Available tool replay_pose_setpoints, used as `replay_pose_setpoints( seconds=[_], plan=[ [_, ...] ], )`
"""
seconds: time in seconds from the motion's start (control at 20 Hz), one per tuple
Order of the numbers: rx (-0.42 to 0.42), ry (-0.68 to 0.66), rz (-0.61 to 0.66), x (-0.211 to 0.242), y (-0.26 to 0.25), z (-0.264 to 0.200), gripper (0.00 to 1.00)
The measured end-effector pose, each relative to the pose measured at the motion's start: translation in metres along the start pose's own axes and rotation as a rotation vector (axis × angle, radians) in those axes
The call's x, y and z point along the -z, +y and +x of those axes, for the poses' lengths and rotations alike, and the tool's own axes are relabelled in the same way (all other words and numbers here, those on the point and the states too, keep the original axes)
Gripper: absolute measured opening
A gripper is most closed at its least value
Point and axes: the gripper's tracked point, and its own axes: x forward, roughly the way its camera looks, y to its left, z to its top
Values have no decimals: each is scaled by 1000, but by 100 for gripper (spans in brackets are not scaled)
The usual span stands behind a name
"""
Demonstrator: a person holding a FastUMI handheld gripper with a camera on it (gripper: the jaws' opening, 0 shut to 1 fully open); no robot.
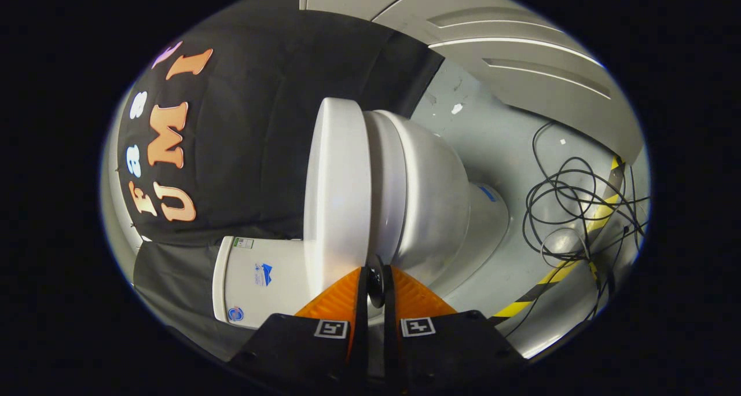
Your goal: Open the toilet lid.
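The tool [375, 280] has its two fingers drawn nearly together, with only a thin slit between them and nothing gripped. Their tips sit at the edge of the toilet lid [338, 193], which lies closed on the seat [386, 182] just ahead; whether they touch it cannot be told. Beyond is the bowl [431, 199], and the tank [257, 280] stands beside the lid. A tangle of black cables [570, 208] and a yellow-and-black striped tape [570, 263] lie on the floor [492, 147].
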Motion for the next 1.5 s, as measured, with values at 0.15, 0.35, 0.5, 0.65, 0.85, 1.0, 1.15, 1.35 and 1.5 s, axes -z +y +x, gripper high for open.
replay_pose_setpoints(
  seconds=[0.15,0.35,0.5,0.65,0.85,1.0,1.15,1.35,1.5],
  plan=[
    [-25,-3,64,-2,6,2,11],
    [-24,-8,128,0,5,-1,9],
    [-19,-42,80,0,5,-1,8],
    [18,-54,57,-2,7,-3,8],
    [53,-80,-23,-5,14,-3,8],
    [58,-101,-55,-8,22,-6,7],
    [68,-117,-103,-9,31,-9,8],
    [81,-212,-224,-23,60,-11,7],
    [118,-226,-310,-19,79,-18,8]
  ],
)
